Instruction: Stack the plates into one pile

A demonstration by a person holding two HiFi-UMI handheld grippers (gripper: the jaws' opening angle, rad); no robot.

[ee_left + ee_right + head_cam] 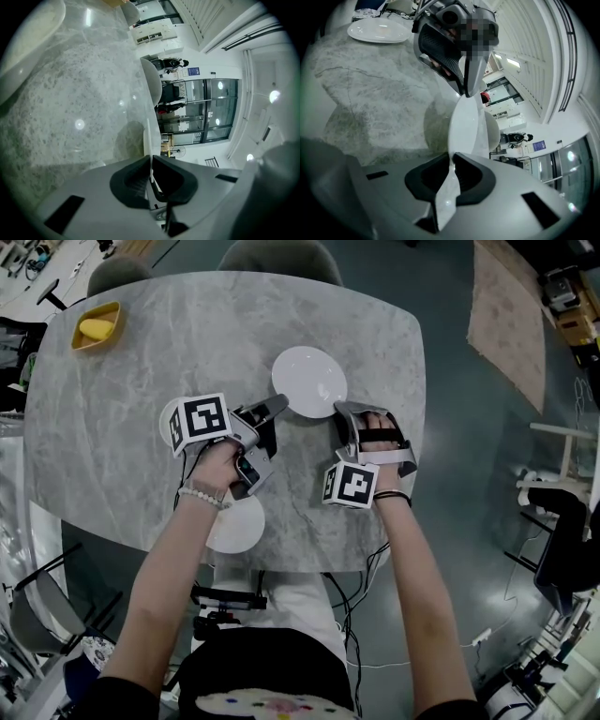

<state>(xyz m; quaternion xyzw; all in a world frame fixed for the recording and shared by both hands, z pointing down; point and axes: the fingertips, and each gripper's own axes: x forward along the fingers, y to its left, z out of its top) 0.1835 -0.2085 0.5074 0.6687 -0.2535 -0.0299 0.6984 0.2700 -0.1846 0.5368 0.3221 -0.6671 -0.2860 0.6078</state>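
Gripping opposite rims of one white plate [309, 379], the left tongs [278, 407] and right tongs [345, 411] are both clamping it at the middle of the grey table [187, 343]; another plate [234, 524] is lying near its front edge.

The table [141, 352] is grey stone with round corners. Two grey chairs [281, 257] stand at its far edge. The floor [441, 549] is dark and a bit shiny. A brown rug [506, 320] lies on the floor past the table's far right corner. Big glass doors [201, 112] with dark frames sit in a white wall. Round lights [274, 96] shine up high.
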